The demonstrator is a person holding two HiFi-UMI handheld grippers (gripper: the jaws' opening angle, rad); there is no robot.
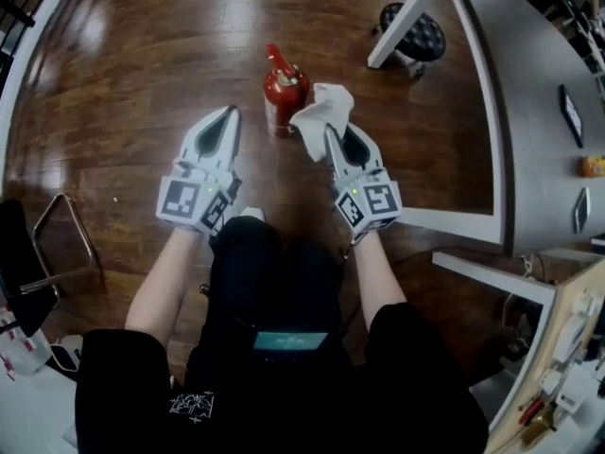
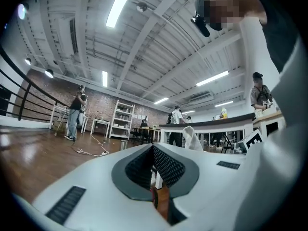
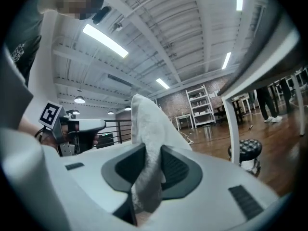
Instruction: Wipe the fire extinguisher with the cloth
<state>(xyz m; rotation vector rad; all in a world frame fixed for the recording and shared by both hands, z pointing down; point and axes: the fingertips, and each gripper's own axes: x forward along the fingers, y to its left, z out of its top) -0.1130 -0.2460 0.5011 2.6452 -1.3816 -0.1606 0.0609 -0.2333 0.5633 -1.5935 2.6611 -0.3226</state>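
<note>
Beneath you lies a dark wooden floor (image 1: 142,55). A white table (image 1: 529,83) curves round at your right, with a black tufted stool (image 1: 413,34) beside its leg. At your left stands a black chair (image 1: 19,268). White shelving (image 2: 122,120) stands by a brick wall (image 2: 96,110).

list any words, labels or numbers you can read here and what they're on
None can be read.
White print on the black shirt: too small and blurred.
Red metal fire extinguisher: no legible label.
Square black-and-white markers: patterns, no words.
</note>
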